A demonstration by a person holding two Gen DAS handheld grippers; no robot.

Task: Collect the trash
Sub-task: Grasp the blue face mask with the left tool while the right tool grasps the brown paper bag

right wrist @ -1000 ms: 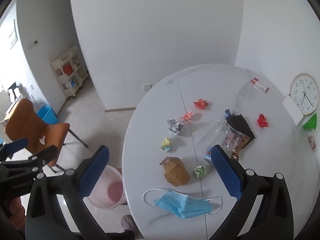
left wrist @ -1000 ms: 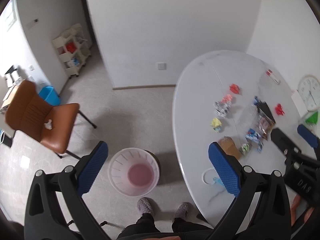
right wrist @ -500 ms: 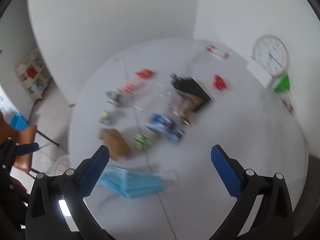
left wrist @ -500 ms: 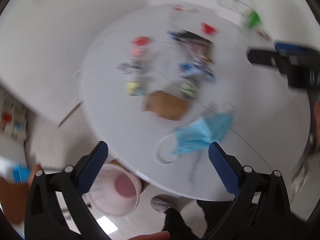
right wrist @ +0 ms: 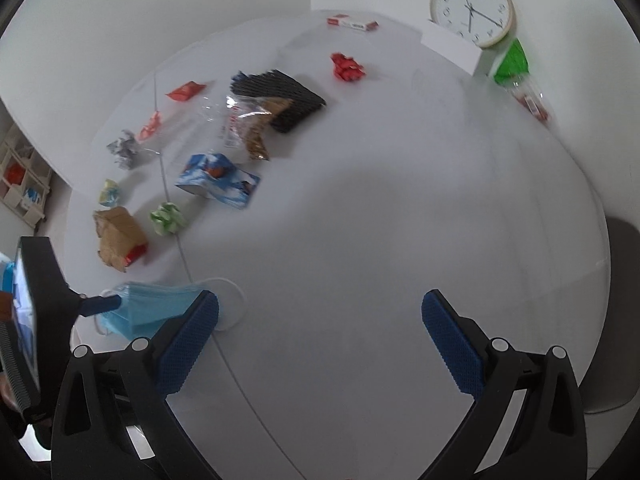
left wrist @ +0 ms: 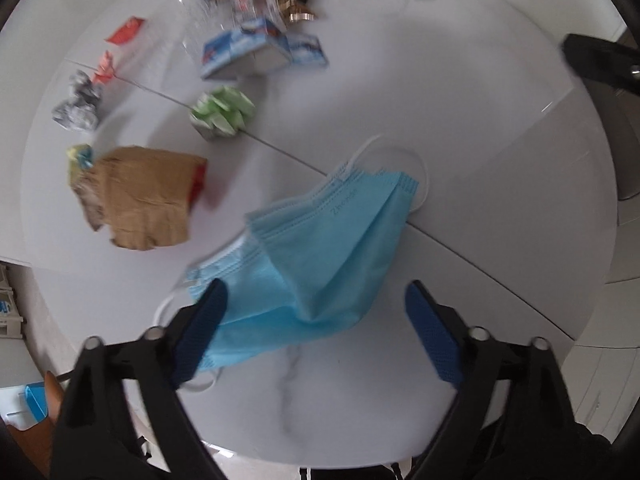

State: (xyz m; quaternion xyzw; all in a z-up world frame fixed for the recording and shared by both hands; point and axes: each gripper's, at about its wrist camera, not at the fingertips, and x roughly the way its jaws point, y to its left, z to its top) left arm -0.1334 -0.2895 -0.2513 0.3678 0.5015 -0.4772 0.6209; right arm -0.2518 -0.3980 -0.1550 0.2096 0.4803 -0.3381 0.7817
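Observation:
A blue face mask (left wrist: 320,248) lies crumpled on the white table (left wrist: 480,152) near its front edge. My left gripper (left wrist: 316,320) is open and hangs just over the mask, its fingers either side of the mask's near end. The mask also shows in the right wrist view (right wrist: 148,308) with a left fingertip (right wrist: 102,302) at it. My right gripper (right wrist: 320,328) is open and empty over bare table to the right. Beyond the mask lie a brown paper bag (left wrist: 144,196), a green paper wad (left wrist: 222,114) and a blue-white carton (left wrist: 256,50).
Further back lie a grey foil wad (right wrist: 124,148), red wrappers (right wrist: 347,67), a black mesh sleeve (right wrist: 280,96), clear plastic packaging (right wrist: 244,124) and a yellow wad (right wrist: 110,192). A wall clock (right wrist: 472,8) and a green-topped bag (right wrist: 514,62) stand at the far right.
Both grippers swung from the floor and bin side over the table. The left one dropped close over the blue mask; the right one moved right over bare table.

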